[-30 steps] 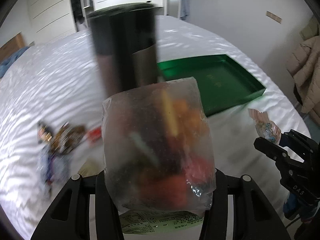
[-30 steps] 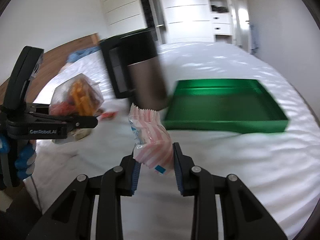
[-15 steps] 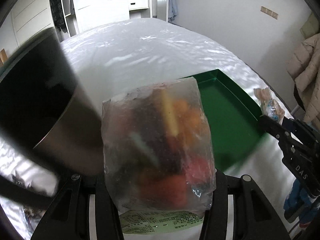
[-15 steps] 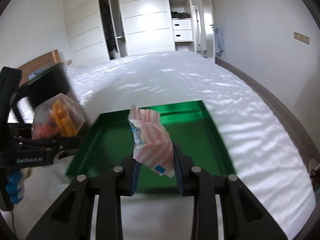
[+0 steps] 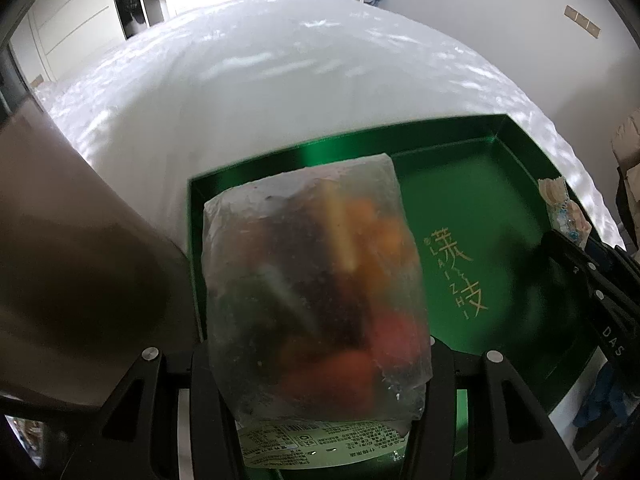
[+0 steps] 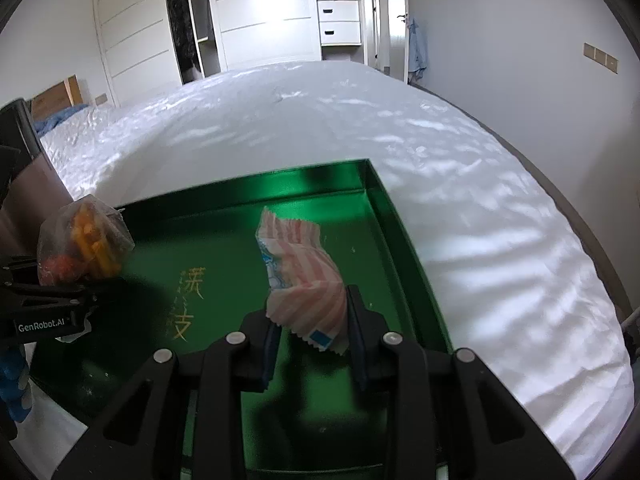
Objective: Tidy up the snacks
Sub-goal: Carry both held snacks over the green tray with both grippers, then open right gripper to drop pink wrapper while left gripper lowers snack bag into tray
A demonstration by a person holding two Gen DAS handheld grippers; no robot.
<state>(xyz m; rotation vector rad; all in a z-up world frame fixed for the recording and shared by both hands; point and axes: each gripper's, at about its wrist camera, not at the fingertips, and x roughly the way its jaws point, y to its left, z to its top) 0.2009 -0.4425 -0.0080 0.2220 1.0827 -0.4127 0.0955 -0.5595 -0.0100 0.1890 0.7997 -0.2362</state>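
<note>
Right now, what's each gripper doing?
Left gripper: closed on the clear snack bag.
Right gripper: closed on the striped packet.

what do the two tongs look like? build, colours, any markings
Both are matte black plastic with angular, branching finger arms and silver round fasteners. Right tongs: blue pads inside the fingers. Left tongs: seen side-on from the right wrist view, white "GenRobot.AI" lettering on the body, with something blue under it, unclear what. Right body shows white "DAS". No cables visible.
</note>
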